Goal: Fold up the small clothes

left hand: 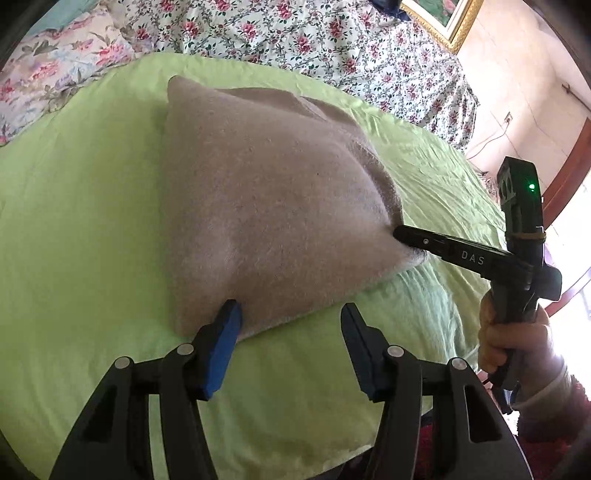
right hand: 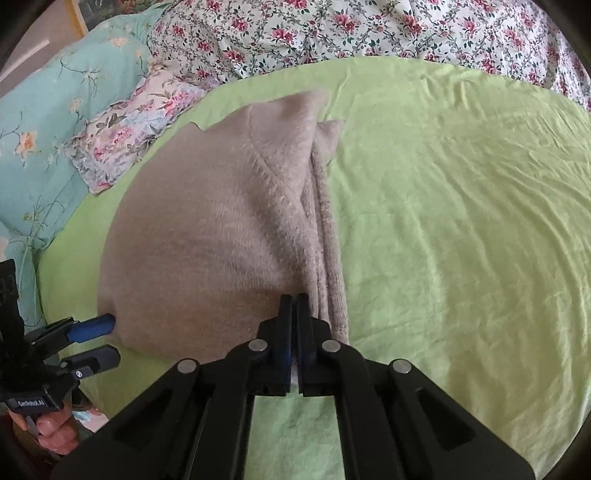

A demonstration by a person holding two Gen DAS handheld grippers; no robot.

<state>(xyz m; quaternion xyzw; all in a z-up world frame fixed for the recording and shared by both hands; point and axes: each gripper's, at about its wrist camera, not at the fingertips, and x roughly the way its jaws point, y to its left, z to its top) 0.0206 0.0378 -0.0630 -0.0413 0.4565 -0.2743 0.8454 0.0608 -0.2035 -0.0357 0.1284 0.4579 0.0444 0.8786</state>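
A beige knitted garment (left hand: 266, 206) lies partly folded on a light green sheet (left hand: 81, 229). My left gripper (left hand: 291, 314) is open at the garment's near edge, its left blue pad touching the fabric. My right gripper (right hand: 294, 301) is shut on the garment's near right corner (right hand: 317, 288), where folded layers (right hand: 325, 221) stack. In the left wrist view the right gripper (left hand: 400, 234) pinches that corner from the right. In the right wrist view the garment (right hand: 207, 251) fills the middle left and the left gripper (right hand: 110, 338) stands open at its lower left corner.
A floral quilt (right hand: 369, 29) lies bunched along the far side of the green sheet (right hand: 461, 221). A teal floral pillow (right hand: 48, 122) and a smaller flowered pillow (right hand: 136, 125) lie on the left. A gold-framed picture (left hand: 443, 18) and a pink wall (left hand: 524, 92) stand beyond the bed.
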